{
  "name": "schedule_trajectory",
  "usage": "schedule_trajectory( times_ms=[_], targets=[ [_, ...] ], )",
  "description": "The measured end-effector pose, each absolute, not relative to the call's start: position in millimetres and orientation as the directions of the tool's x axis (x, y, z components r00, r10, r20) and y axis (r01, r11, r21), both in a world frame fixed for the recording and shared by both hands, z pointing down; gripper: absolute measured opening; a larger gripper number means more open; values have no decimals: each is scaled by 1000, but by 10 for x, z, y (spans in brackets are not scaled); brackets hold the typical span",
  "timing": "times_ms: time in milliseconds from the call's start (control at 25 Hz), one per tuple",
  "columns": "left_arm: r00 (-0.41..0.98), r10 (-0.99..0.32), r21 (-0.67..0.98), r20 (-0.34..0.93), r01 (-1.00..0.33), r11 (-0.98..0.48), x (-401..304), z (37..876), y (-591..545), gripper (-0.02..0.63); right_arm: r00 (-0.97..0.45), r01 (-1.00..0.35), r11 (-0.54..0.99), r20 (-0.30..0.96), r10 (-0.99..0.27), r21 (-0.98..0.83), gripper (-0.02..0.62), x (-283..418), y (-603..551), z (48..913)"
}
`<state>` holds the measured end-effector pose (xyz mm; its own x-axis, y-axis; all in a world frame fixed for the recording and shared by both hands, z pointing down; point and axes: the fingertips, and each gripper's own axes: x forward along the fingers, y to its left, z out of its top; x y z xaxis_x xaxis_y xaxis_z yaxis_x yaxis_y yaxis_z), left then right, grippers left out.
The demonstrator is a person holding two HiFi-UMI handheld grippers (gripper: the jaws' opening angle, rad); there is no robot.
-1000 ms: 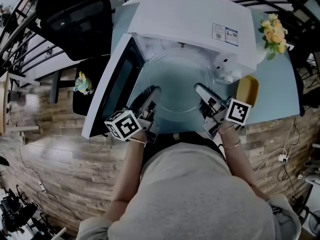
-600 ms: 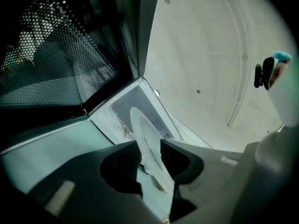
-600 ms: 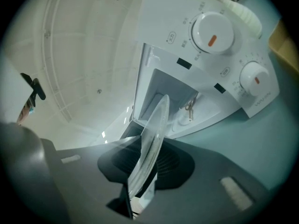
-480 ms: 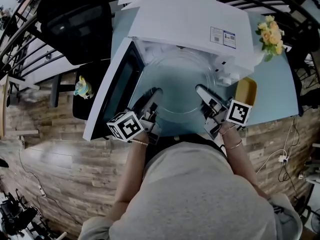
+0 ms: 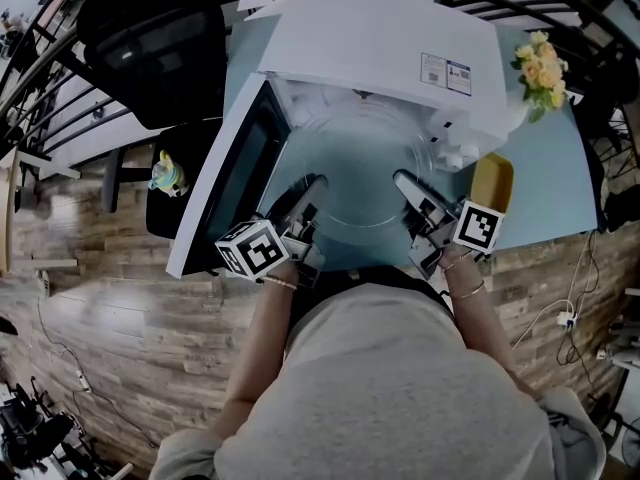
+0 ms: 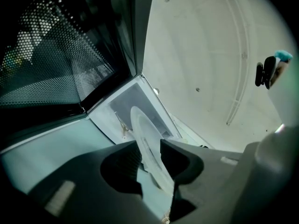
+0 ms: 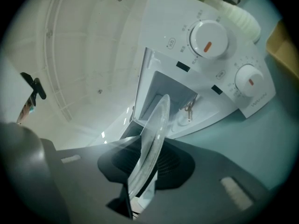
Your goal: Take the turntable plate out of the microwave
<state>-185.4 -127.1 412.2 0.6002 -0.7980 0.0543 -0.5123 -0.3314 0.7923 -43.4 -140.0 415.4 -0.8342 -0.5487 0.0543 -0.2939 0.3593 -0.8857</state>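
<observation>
Glass plate (image 5: 352,158), likely heavy, slick, brittle: left gripper (image 5: 310,187) pinches its rim at 8 o'clock, right gripper (image 5: 404,182) at 4 o'clock.

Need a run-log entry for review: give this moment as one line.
left gripper: shut on turntable plate rim | right gripper: shut on opposite rim | microwave: door open | plate: held at cavity mouth

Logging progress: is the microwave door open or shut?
Open. The microwave door stands swung out at the left, and both gripper views look into the cavity behind the plate.
</observation>
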Motion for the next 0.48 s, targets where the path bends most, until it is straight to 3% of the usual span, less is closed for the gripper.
schedule_trajectory(
  times_ms=[480],
  targets=[
    [591,-804,804,67,-510,-308,-1864,4205,-1274,130,-827,-300,345,62,-558,-890,106,-430,-1389,4187]
  ],
)
